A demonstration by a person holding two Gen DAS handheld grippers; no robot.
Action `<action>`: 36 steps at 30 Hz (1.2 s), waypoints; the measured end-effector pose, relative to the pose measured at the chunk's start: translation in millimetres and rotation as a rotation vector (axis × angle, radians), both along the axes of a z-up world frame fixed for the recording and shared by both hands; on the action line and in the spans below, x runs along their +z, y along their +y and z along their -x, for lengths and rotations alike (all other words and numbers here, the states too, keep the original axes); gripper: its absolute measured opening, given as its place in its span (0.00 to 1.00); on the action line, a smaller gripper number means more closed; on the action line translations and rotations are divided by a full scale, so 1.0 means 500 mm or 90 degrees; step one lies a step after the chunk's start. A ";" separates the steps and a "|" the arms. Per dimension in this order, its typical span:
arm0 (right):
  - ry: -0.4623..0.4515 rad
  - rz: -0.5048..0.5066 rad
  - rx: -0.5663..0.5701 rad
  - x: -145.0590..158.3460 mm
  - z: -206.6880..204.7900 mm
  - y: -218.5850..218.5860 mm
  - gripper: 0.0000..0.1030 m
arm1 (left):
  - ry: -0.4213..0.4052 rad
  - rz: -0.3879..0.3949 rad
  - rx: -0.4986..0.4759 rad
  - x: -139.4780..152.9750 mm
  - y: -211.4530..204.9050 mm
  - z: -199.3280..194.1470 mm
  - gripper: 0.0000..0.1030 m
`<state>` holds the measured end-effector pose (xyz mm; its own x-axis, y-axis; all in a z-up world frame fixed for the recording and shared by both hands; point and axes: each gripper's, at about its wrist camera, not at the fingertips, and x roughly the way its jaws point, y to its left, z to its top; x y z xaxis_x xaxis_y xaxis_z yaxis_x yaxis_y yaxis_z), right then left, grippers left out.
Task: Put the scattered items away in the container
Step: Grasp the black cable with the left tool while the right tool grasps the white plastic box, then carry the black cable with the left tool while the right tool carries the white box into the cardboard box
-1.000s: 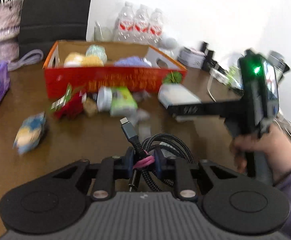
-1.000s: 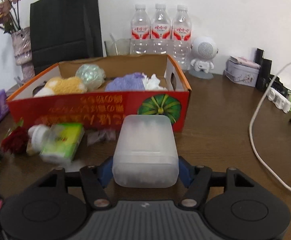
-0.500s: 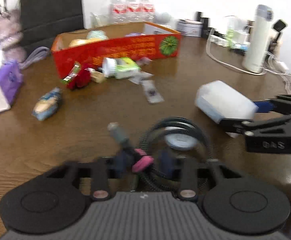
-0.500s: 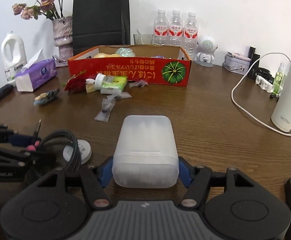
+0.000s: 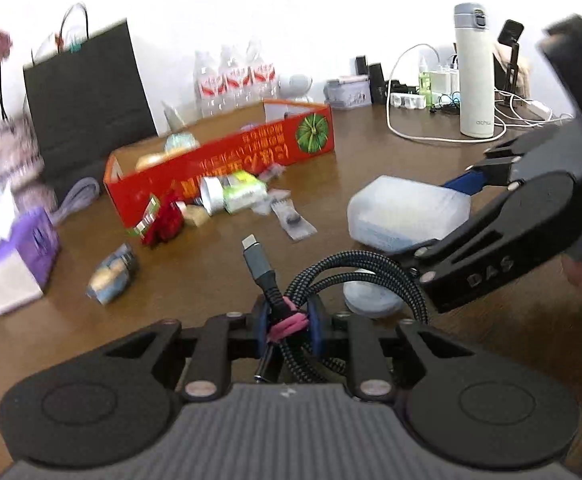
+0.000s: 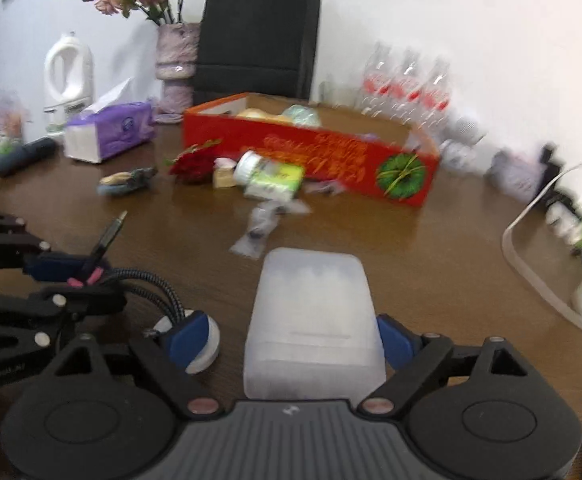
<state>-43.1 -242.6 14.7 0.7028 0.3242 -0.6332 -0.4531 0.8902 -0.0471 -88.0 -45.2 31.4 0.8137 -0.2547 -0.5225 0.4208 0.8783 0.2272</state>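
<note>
Nearest in the left wrist view: left gripper [image 5: 289, 326] pinching a coiled braided cable [image 5: 355, 276] at its pink tie, plug end sticking up toward 12 o'clock. Just beyond the coil, a small white round disc [image 5: 367, 298] flat on the brown worktop [image 5: 391, 168].

Nearest in the right wrist view: right gripper [image 6: 315, 332], jaws opening, blue pads standing clear on either side of a frosted plastic box [image 6: 313, 320] that sits between them on the worktop. Left pad over the white disc at 9 o'clock from the box.

Mid-distance, toward 12 o'clock from the frosted box: a clear sachet [image 6: 259, 228], then a white-capped bottle with green label [image 6: 271, 174], a small tan cube [image 6: 223, 176], a red rose head [image 6: 193, 164] and a snack packet [image 6: 125, 180] toward 10 o'clock, all loose on the worktop.

Behind these: the red cardboard box [image 6: 311, 148] with a green pumpkin print, open-topped, already holding soft yellow, green and purple items.

Farthest, along the wall: purple tissue pack [image 6: 109, 130], black paper bag [image 6: 257, 36], water bottles [image 6: 407, 84], white flask [image 5: 473, 72].
</note>
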 end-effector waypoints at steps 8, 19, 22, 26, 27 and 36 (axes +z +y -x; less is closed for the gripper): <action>0.068 -0.070 -0.022 -0.013 -0.024 -0.030 0.96 | -0.017 0.064 0.050 0.057 0.058 -0.002 0.19; -0.001 -0.019 -0.027 0.024 0.021 0.001 0.63 | 0.008 0.152 0.149 0.074 0.083 0.019 0.19; -0.026 -0.033 -0.037 0.049 0.047 -0.006 0.63 | 0.021 0.177 0.184 0.078 0.080 0.034 0.19; -0.061 -0.036 -0.047 0.086 0.094 -0.013 0.63 | 0.001 0.203 0.186 0.096 0.077 0.078 0.19; -0.068 -0.036 -0.050 0.093 0.106 -0.015 0.63 | -0.010 0.207 0.185 0.102 0.077 0.091 0.20; -0.128 -0.054 -0.063 0.139 0.219 -0.026 0.63 | -0.060 0.214 0.210 0.118 0.094 0.176 0.20</action>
<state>-152.7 -255.8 84.4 0.8431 0.2933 -0.4507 -0.3520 0.9346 -0.0503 -176.0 2.0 90.2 0.9193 -0.1171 -0.3759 0.0986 0.9928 -0.0681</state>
